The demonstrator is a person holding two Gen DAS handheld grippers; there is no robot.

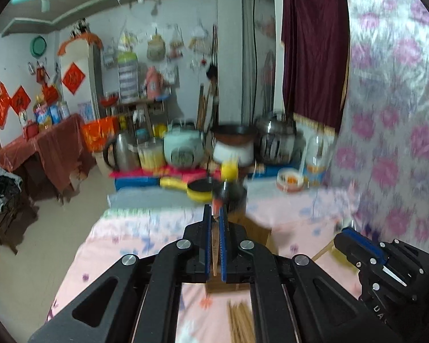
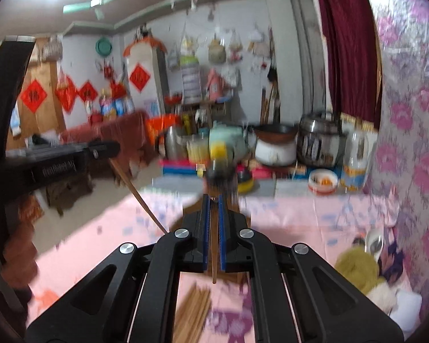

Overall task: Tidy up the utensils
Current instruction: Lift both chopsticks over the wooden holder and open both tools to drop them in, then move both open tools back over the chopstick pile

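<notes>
Both the left gripper (image 1: 214, 214) and the right gripper (image 2: 213, 205) are clenched on one chopstick (image 1: 215, 245) each, while a loose pile of chopsticks (image 2: 193, 311) below the fingers remains unsorted.

Black angular claw (image 1: 215, 217) arms; blue ribbed pads (image 1: 207, 243); round silver screws (image 1: 184, 243); faint white lettering.

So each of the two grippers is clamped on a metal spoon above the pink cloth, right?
Not spoons. Each gripper is clamped on a wooden chopstick: the left gripper holds one chopstick in the left wrist view, the right gripper another chopstick in the right wrist view. The pink cloth does lie below.
</notes>
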